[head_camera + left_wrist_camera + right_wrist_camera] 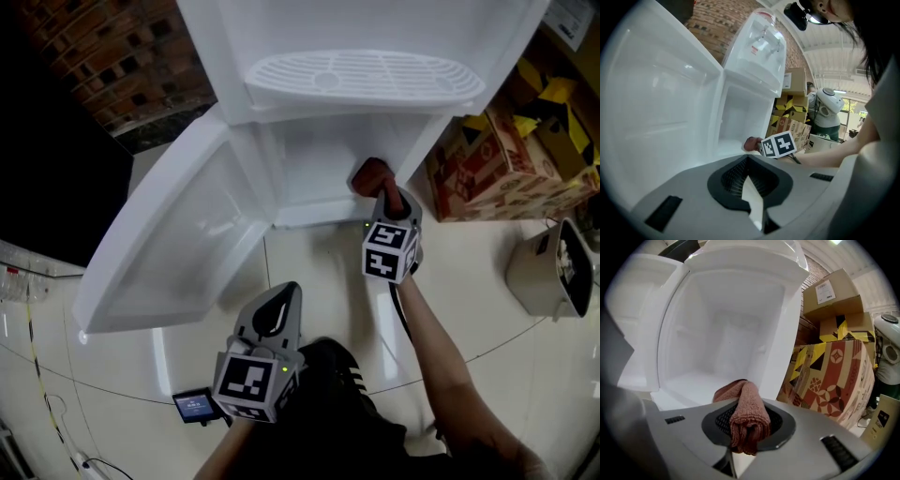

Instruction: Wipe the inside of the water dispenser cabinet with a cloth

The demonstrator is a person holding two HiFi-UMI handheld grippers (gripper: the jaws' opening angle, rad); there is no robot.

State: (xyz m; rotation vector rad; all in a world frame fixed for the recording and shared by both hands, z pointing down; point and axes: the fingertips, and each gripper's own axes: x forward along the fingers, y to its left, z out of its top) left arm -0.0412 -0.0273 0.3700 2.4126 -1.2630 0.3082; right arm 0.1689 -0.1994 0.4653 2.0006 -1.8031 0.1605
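The white water dispenser stands with its lower cabinet (319, 164) open and its door (178, 234) swung out to the left. My right gripper (389, 211) is at the right side of the cabinet mouth, shut on a folded reddish-brown cloth (373, 176). In the right gripper view the cloth (747, 413) bulges out between the jaws of the gripper (747, 425), in front of the bare white cabinet interior (722, 348). My left gripper (272, 323) hangs lower, in front of the door and apart from it. Its jaws (749, 180) are shut with nothing in them.
Patterned cardboard boxes (487, 159) are stacked right beside the dispenser, also seen in the right gripper view (834, 371). A beige box-like device (553, 267) sits on the tiled floor at right. A small screen device (195, 405) lies on the floor near the door's edge. The drip tray (366, 75) overhangs the cabinet.
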